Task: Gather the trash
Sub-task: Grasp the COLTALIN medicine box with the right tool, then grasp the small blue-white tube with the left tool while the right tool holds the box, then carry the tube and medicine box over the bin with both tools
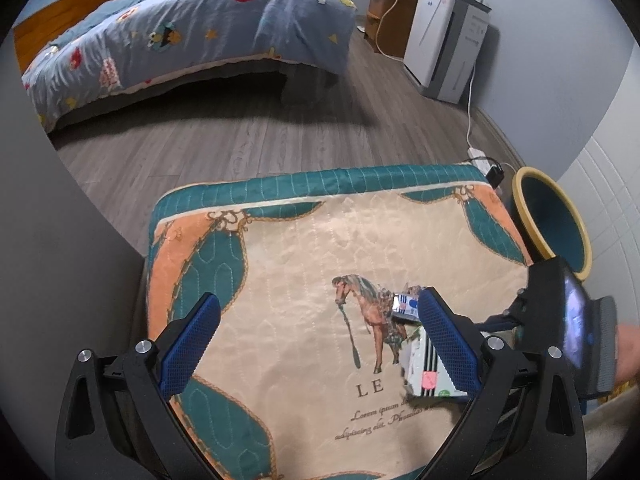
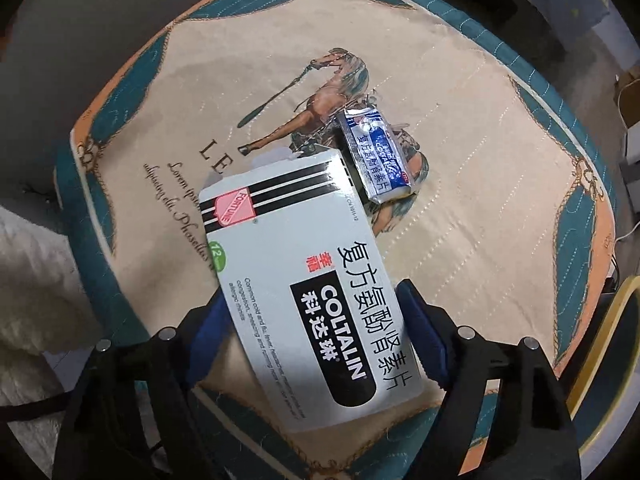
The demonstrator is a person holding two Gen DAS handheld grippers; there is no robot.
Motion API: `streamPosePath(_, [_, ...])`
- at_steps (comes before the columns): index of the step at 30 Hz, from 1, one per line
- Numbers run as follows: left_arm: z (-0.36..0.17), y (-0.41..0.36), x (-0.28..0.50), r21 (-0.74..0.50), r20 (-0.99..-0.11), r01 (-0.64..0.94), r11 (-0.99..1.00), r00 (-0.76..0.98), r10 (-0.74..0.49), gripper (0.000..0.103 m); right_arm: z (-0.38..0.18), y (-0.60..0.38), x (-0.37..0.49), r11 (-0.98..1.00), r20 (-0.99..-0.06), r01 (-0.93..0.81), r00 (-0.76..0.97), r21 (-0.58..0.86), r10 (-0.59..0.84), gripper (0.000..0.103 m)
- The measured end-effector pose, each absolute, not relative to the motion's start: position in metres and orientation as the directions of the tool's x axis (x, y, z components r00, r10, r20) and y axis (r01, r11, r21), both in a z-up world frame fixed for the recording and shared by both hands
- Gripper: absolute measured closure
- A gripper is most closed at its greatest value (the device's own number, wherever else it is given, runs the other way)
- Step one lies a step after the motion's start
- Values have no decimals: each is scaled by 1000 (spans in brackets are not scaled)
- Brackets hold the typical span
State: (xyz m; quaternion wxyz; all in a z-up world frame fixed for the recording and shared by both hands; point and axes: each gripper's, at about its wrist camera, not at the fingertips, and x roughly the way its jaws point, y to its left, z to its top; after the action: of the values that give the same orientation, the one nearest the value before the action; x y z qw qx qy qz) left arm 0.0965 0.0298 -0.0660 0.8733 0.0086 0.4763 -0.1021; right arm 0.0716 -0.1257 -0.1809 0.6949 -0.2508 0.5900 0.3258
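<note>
A white medicine box point(image 2: 304, 280) marked COLTALIN is held between the blue pads of my right gripper point(image 2: 316, 328), just above a horse-print cushion point(image 2: 500, 152). A small silver and blue foil sachet point(image 2: 378, 156) lies on the cushion just beyond the box. In the left wrist view the box point(image 1: 424, 368) and the sachet point(image 1: 406, 304) show behind my left gripper's right finger point(image 1: 444, 340). My left gripper point(image 1: 320, 328) is open and empty over the cushion. A teal bin with a yellow rim point(image 1: 554, 220) stands at the cushion's right.
A bed with a blue quilt point(image 1: 192, 32) stands across the grey wood floor. A white appliance point(image 1: 444, 40), cables and a power strip point(image 1: 482, 160) are along the right wall. A white fluffy fabric point(image 2: 36, 280) lies left of the cushion.
</note>
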Motion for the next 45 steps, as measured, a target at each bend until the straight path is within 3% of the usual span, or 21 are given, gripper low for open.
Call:
streamPosePath(6, [-75,16,98,-50,-844,205,978,515,-151,5,-153,-159,81,725,-974,-688,150,23,173,24])
streamPosePath(13, [-110,-17,101,19,-864,272,962,489,-121,5,-137,-222,127,888,-961,-459,252,-16,113,24])
streamPosePath(22, [-161,-60,107,-64,-892,335,940,404,-205,8,-139,-224,131,913,-959,-409,264,-11,106,24])
streamPosePath(33, [-176,-81,107,-11,-900,385,923,399,-177,44,-142,-230,133,905,-968,-425,232,-12,96,24])
streamPosePath(45, [-146,-101,117,-39,-863,381,924,454,-223,44,-118,-258,137,934,-950,-357,288,8,118,24])
